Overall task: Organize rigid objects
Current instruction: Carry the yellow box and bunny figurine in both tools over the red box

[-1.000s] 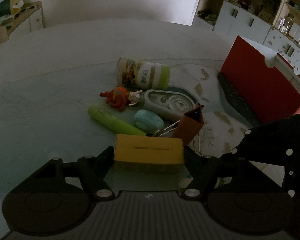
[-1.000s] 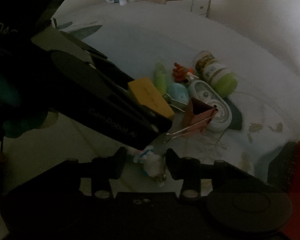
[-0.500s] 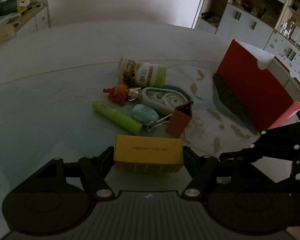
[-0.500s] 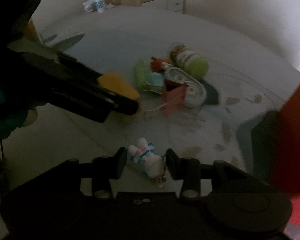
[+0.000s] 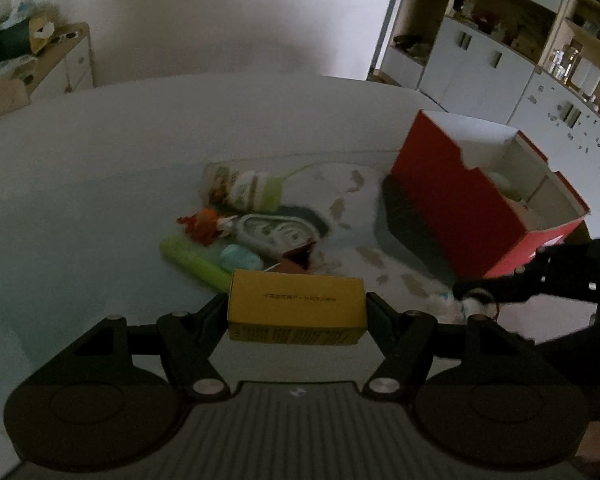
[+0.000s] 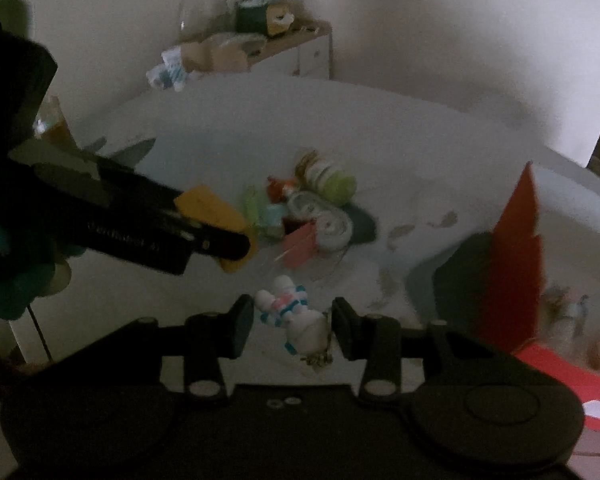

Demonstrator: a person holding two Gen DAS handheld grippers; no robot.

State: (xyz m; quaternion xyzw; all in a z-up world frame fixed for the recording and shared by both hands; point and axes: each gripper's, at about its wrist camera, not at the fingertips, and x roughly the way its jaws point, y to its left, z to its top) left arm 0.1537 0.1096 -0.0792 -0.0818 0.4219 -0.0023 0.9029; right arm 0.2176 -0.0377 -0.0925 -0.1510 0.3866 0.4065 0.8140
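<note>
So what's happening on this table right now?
A person is sorting small items with two handheld grippers. The left gripper is clamped on a yellow box, held above the table. The right gripper grips a small white figure keychain. A jar, a green tube, an orange toy and a binder clip lie in a pile on the table. An open red box stands to the right of them.
</note>
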